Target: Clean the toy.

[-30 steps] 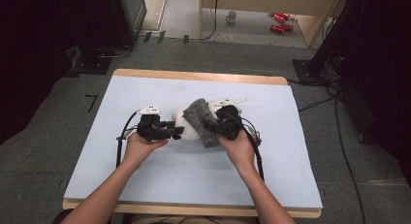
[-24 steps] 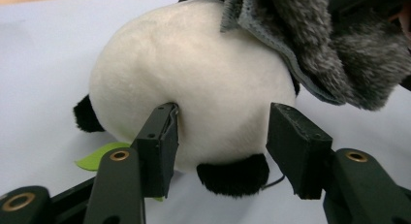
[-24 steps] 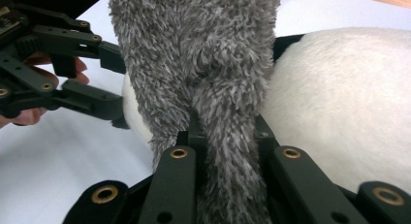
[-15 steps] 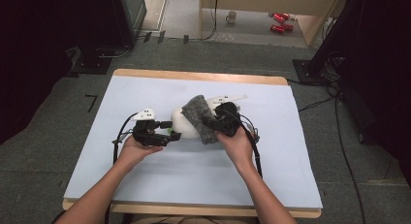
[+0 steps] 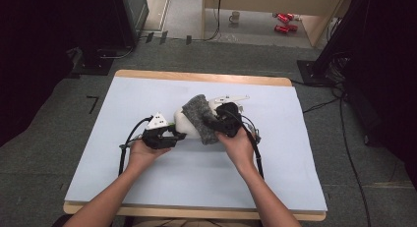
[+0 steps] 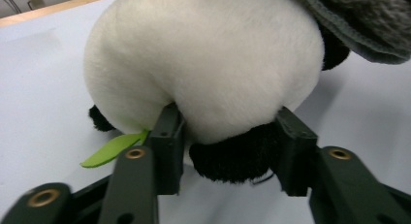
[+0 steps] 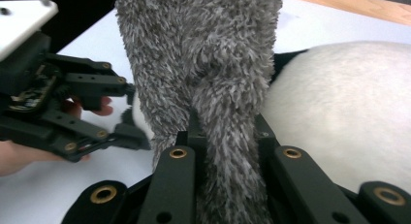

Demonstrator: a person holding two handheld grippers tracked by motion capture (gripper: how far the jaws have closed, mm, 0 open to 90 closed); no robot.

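Note:
A white and black plush panda (image 5: 187, 122) (image 6: 203, 73) lies in the middle of the table. My left gripper (image 5: 173, 137) (image 6: 228, 144) is shut on the panda's lower end, its jaws pressing into white and black fur beside a green leaf (image 6: 112, 149). A grey fuzzy cloth (image 5: 200, 116) (image 7: 203, 64) is draped over the panda. My right gripper (image 5: 210, 124) (image 7: 225, 136) is shut on a fold of that cloth, just to the panda's right. The left gripper (image 7: 77, 112) also shows in the right gripper view, at its left.
A pale blue mat (image 5: 123, 104) covers the wooden table (image 5: 196, 77). Cables (image 5: 125, 148) trail from both grippers across the mat. Beyond the table lie grey carpet, black equipment stands (image 5: 98, 60) and red cans (image 5: 282, 20) on the floor.
The left gripper has drawn back a little toward the near left and now grips the panda's lower end. The right gripper stays on the grey cloth, shifted slightly.

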